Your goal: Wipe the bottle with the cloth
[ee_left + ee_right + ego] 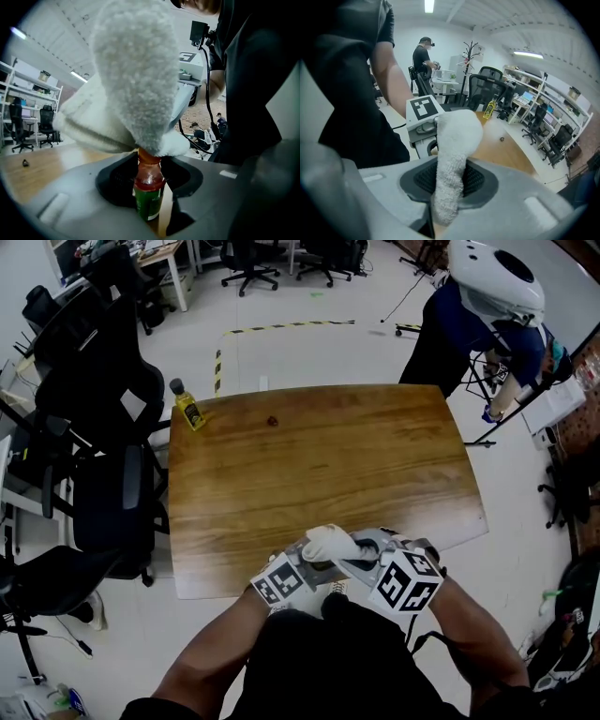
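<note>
Far left corner of table (375, 465): yellow bottle (190, 407), office chairs (112, 409) beyond. At near edge, left gripper (149, 199) clamps green-labelled bottle (149, 187); right gripper (450, 197), facing it, pinches cloth (452, 159) (draped over bottle's cap).

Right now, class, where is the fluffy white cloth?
Head view: the fluffy white cloth is over the near edge of the wooden table, pinched in the right tongs and draped over the cap of the green-labelled red bottle in the left tongs.
</note>
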A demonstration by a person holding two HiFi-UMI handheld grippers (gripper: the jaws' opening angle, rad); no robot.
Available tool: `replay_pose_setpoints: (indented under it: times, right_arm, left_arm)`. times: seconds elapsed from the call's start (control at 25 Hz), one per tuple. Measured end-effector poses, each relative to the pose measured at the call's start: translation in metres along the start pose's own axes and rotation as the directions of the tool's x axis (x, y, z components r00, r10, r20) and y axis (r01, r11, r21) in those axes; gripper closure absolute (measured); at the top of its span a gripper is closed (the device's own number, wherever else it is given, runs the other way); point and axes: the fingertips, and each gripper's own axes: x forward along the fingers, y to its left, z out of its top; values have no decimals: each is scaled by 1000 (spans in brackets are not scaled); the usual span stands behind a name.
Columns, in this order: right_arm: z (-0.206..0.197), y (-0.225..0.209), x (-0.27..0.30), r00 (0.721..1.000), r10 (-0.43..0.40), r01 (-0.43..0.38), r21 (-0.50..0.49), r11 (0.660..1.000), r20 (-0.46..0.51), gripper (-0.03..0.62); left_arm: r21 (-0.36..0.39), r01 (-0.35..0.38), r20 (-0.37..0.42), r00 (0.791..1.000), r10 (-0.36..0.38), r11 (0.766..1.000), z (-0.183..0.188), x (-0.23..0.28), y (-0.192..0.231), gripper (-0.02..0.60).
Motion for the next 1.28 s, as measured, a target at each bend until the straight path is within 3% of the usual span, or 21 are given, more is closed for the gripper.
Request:
replay_pose_setpoints:
  times: [0.2,0.36,0.52,0.64,0.84,0.96,1.04,1.12,1.28]
  right_arm:
    - [-10,-1,-7,999,-31,32,32,999,-18,513]
    - [-62,6,-10,977,-58,66,36,997,-204,516]
    - [-118,31,-26,957,-46,113,221,969,-285,517]
    - [-136,57,-50,963,-95,195,410,891,-251,517]
    - [-153,100,-73,965,-227,252,687,682,-129,517]
    - [-163,116,-78,952,-302,220,815,537,-58,517]
    - [-164,121,-85,942,-337,167,860,482,5,517]
    - [-165,119,-94,935,-352,133,863,487,54,517]
    - [-160,110,-110,927,-342,73,818,570,155,517]
  left_arm:
    - [-1,1,2,1000,-1,1000,-2,1,1,419]
    - [-6,-2,11,1000,3,1000,-4,-5,4,419]
    - [-12,-2,15,1000,2,1000,-5,-6,7,419]
    - [-13,5,15,1000,-5,1000,-5,-5,8,417]
    - [-41,4,10,1000,-4,999,-5,-5,12,411]
    - [-97,-12,-24,1000,10,995,-1,-5,9,406]
    - [-133,-48,-15,999,47,990,10,-11,4,366]
    - [-130,-105,13,994,107,986,25,-21,0,364]
    - [-118,-254,40,965,260,960,51,-51,-19,364]
